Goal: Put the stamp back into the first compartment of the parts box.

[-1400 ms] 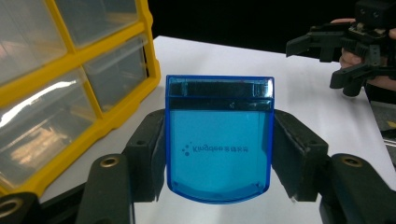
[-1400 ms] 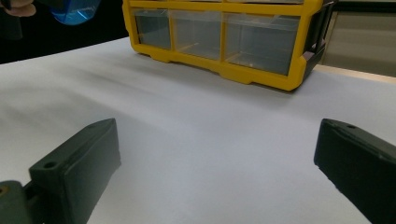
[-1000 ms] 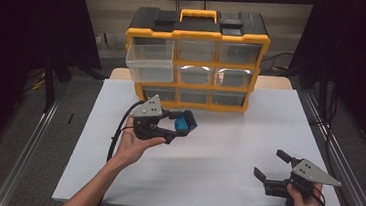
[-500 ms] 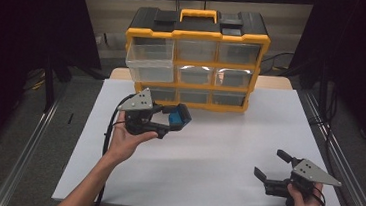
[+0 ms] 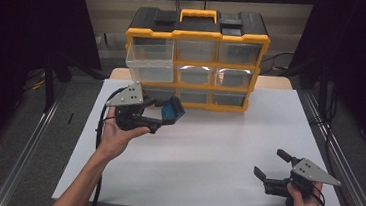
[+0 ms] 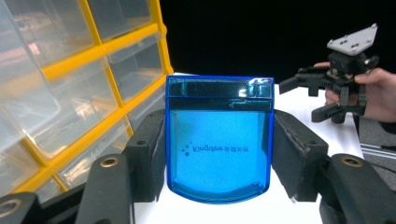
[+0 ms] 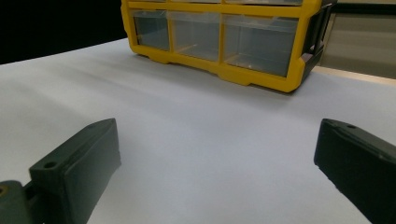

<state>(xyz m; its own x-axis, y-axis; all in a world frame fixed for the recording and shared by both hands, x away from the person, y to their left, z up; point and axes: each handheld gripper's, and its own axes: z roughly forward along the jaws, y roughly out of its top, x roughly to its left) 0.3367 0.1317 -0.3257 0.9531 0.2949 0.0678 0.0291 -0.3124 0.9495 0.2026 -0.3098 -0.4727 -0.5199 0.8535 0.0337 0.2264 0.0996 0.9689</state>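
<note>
Lifted off the white tabletop (image 5: pixel 207 150), the left hand-held gripper (image 5: pixel 167 112) now carries the translucent blue plastic box (image 6: pixel 219 140), clamped between its pads, up toward the yellow-framed organiser's (image 5: pixel 194 64) pulled-out clear drawer (image 5: pixel 149 60). Stowing it remains. The right hand-held gripper (image 5: pixel 271 167) rests wide open, empty.

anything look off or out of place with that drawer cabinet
One thing: the top-left drawer of the yellow organizer juts forward, pulled out, while the other drawers sit flush. It looks empty. The left gripper holds a blue case in front of it. Nothing looks spilled or damaged.
</note>
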